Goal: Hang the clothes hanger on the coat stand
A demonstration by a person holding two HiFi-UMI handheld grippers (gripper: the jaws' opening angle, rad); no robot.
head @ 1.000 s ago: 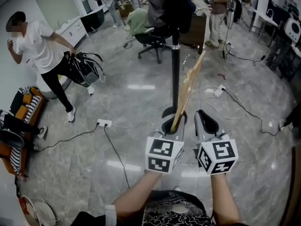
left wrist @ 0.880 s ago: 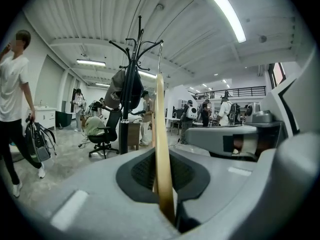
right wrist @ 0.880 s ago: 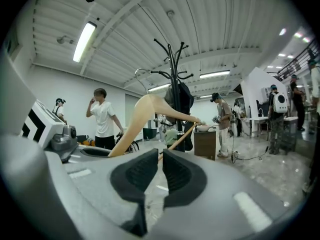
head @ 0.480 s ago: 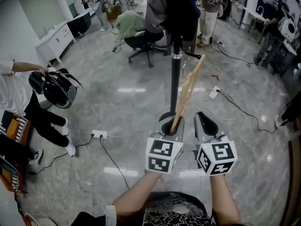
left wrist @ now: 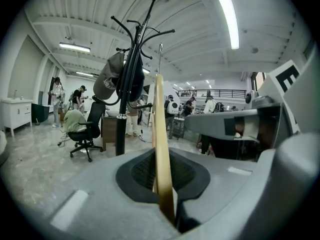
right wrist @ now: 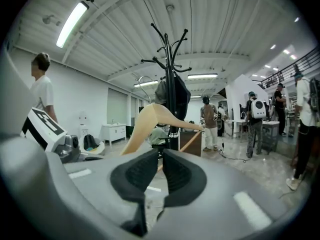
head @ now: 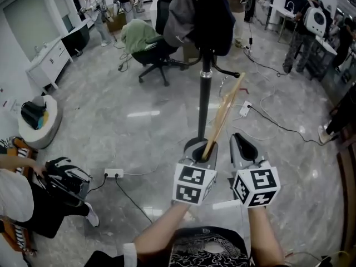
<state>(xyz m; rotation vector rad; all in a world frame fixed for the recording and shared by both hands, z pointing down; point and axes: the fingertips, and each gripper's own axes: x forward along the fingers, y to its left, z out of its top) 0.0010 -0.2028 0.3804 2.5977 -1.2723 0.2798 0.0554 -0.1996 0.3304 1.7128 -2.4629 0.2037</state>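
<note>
While the coat stand [head: 206,93], already carrying dark garments [head: 208,15], rises just ahead, the wooden hanger [head: 223,113] is not yet hung. The left gripper [head: 202,148] is clamped on its lower end; the right gripper [head: 243,145] is closed and empty. Only the gripper views show the bare upper prongs [left wrist: 150,31].

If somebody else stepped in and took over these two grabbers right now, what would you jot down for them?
Left gripper: shut on the wooden hanger, held by one end, tilted up toward the coat stand.
Right gripper: jaws close together, nothing between them, beside the left one.
Coat stand: straight ahead, dark clothes already on its upper hooks.
Done: hanger in hand, close to the stand.
Left: lift its hook over a free arm, then let go.
</note>
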